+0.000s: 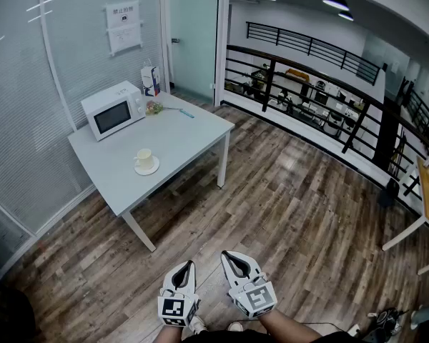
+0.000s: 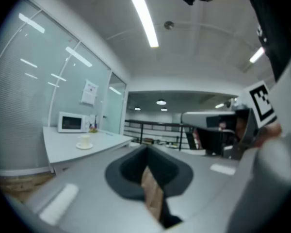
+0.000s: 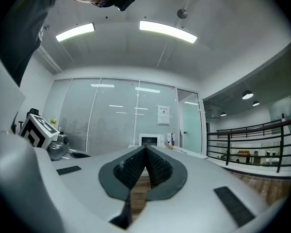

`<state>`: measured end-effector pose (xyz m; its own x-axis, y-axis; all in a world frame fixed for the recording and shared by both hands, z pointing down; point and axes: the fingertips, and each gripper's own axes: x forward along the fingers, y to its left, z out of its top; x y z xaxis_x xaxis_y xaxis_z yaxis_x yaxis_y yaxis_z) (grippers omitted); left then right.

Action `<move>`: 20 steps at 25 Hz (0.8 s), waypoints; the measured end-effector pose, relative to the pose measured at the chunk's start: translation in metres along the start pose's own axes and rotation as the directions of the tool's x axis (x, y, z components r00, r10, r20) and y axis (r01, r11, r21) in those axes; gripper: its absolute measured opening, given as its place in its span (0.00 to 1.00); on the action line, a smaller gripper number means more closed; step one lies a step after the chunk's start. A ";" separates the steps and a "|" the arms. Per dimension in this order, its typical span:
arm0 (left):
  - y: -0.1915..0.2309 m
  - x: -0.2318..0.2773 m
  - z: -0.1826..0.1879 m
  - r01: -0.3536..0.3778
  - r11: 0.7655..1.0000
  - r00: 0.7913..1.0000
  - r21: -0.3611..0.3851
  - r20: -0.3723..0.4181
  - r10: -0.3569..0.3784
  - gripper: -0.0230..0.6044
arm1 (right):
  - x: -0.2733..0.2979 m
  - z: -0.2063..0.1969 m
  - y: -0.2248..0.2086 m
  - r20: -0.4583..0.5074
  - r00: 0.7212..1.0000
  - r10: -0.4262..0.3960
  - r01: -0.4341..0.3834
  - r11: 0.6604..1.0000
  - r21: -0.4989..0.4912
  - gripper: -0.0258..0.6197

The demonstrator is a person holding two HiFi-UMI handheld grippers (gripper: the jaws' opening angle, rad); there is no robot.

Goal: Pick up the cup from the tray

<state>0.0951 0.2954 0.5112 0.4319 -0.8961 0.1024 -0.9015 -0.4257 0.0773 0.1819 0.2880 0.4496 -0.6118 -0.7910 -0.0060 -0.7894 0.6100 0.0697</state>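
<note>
A wide room with a plank floor (image 1: 286,206), a glass wall with blinds on the left and a dark railing (image 1: 307,84) along the far side. Against the glass stands a pale grey surface (image 1: 189,138) on thin legs, well apart from the person. At its back corner sits a white microwave (image 1: 113,110), with a small carton (image 1: 149,79) near it.

Low in the head view, the left tongs (image 1: 189,266) and right tongs (image 1: 227,256) are held side by side above the floor, pointing toward the surface. Both are closed tip to tip with nothing between them; each one's own view shows only floor through the gap behind the tips.

Toward the front edge of the surface lies a small round tray (image 1: 155,168), like a saucer, and the cup (image 1: 144,158) stands upright on it, pale cream, away from everything else.

The cup looks like glazed ceramic, so likely stiff, fairly light, smooth enough to slip, and breakable if dropped. A handle cannot be made out from here. The rim wall, one tip inside and one outside, or the body across its width, seems the safest hold, lifting straight up so the tray stays put
</note>
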 end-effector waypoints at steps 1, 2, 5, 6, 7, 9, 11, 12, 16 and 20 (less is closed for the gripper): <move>0.003 -0.001 0.000 -0.001 1.000 1.000 -0.002 0.003 0.001 0.04 | 0.002 0.000 0.002 0.000 1.000 -0.002 0.002 1.000 -0.002 0.02; 0.006 -0.002 0.000 -0.003 1.000 1.000 -0.004 0.005 0.003 0.04 | 0.003 0.000 0.003 0.000 1.000 -0.004 0.004 1.000 -0.004 0.02; 0.018 -0.002 0.001 -0.010 1.000 1.000 -0.009 0.010 0.010 0.04 | 0.011 0.000 0.006 -0.001 1.000 -0.010 0.010 1.000 -0.006 0.02; 0.022 -0.001 0.002 -0.011 1.000 1.000 -0.009 0.011 0.011 0.04 | 0.014 0.000 0.007 0.001 1.000 -0.012 0.012 1.000 -0.007 0.02; 0.025 -0.001 0.003 -0.009 1.000 1.000 -0.007 0.012 0.009 0.04 | 0.016 0.001 0.008 0.003 1.000 -0.016 0.016 1.000 -0.008 0.02; 0.031 0.000 0.005 -0.004 1.000 1.000 -0.001 0.014 0.004 0.04 | 0.020 0.003 0.009 0.006 1.000 -0.025 0.025 1.000 -0.014 0.02; 0.036 -0.001 0.007 0.000 1.000 1.000 0.007 0.017 0.000 0.04 | 0.023 0.005 0.012 0.006 0.999 -0.032 0.033 0.999 -0.022 0.02; 0.038 -0.002 0.007 0.002 1.000 1.000 0.010 0.019 -0.002 0.04 | 0.024 0.005 0.013 0.008 0.999 -0.036 0.036 0.999 -0.023 0.02; 0.050 -0.005 0.010 0.011 1.000 0.999 0.006 0.032 -0.011 0.04 | 0.028 0.010 0.021 0.048 0.998 -0.038 0.038 0.999 -0.002 0.02; 0.064 -0.008 0.008 0.015 1.000 1.000 0.017 0.024 -0.016 0.04 | 0.034 0.010 0.032 0.054 0.998 -0.030 0.029 0.999 0.022 0.02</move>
<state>0.0341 0.2741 0.5076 0.4453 -0.8921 0.0770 -0.8951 -0.4415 0.0616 0.1354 0.2811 0.4416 -0.5896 -0.8053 -0.0620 -0.8077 0.5877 0.0476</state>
